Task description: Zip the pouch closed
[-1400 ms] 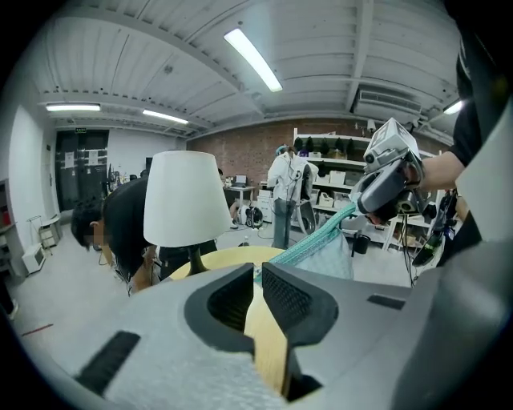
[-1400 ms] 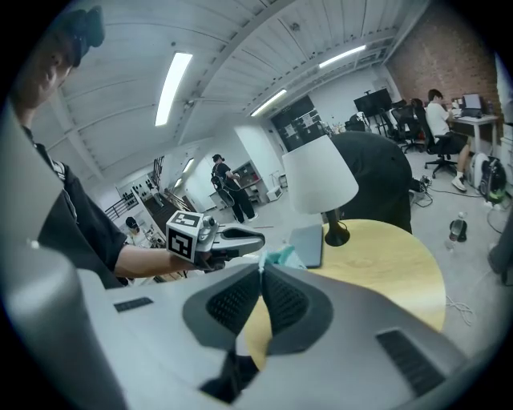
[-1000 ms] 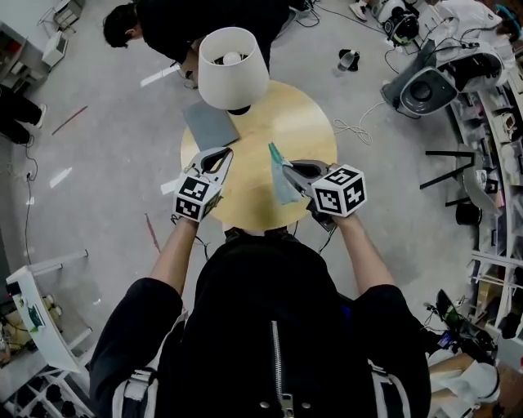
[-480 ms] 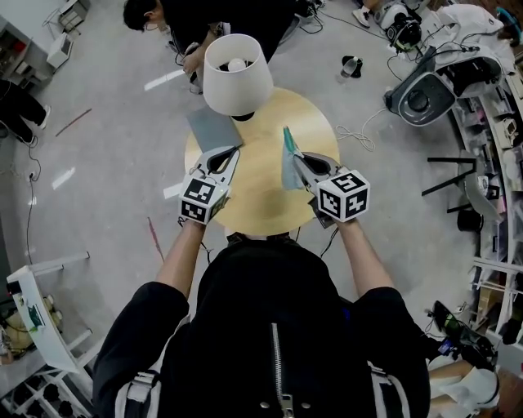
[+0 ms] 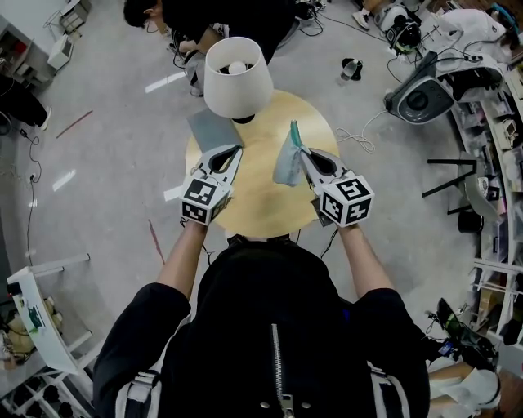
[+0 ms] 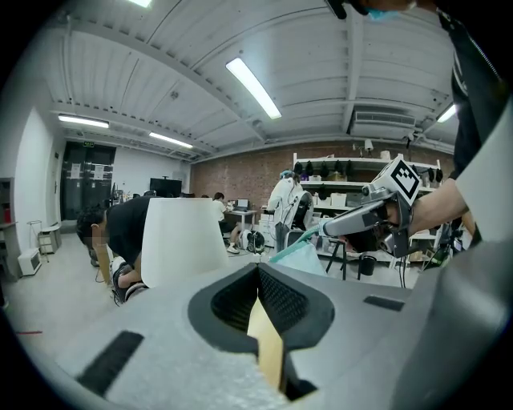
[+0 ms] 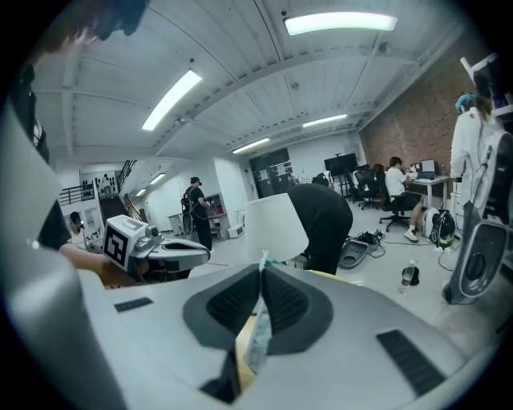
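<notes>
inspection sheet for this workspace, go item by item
surface: round wooden table.
job's things: teal pouch, lifted off the table, hanging from the right gripper; whether it is zipped can't be told.
clutter: white-shaded lamp and grey pad at the table's far edge.
grippers: left gripper shut, nothing in it; right gripper shut on the pouch's edge.
cables: white cable on the floor beyond the table.
surroundings: person crouching behind the lamp; cluttered shelves at right.
</notes>
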A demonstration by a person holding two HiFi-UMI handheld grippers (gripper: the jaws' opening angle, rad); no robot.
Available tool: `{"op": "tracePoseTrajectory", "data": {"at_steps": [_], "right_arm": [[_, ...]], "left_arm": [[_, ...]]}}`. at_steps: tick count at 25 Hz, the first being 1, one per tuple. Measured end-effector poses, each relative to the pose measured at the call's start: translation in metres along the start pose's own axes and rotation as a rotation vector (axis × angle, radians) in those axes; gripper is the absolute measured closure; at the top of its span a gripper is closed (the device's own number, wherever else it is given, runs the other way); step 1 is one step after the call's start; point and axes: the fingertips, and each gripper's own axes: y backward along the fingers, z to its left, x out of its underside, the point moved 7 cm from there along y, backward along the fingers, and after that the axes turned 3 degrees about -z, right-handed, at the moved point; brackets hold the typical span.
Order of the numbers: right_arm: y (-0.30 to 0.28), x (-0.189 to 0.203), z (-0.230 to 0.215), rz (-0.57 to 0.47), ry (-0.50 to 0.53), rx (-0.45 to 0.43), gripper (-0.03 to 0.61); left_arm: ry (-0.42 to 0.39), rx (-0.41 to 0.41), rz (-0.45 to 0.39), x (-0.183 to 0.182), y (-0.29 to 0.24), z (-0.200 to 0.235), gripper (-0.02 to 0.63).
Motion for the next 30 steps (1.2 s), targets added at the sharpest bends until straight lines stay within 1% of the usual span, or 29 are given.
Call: {"op": "tracePoseTrajectory", "data": {"at_steps": [8, 18, 30], "right_arm": [[0.002, 0.001, 0.003, -0.020, 0.016, 0.019, 0.561], [0.004, 0.000, 0.001, -0.012, 0.017, 0.017, 0.561], [0.013, 0.001, 0.001, -0.003, 0.045, 0.015, 0.561]], "left_arm": [[-0.001, 0.005, -0.013, -0.002, 0.002, -0.001, 0.612], [0.005, 0.009, -0.007, -0.001, 0.003, 0.002, 0.612], [0.013, 0.008, -0.004, 0.003, 0.007, 0.001, 0.612]]}}
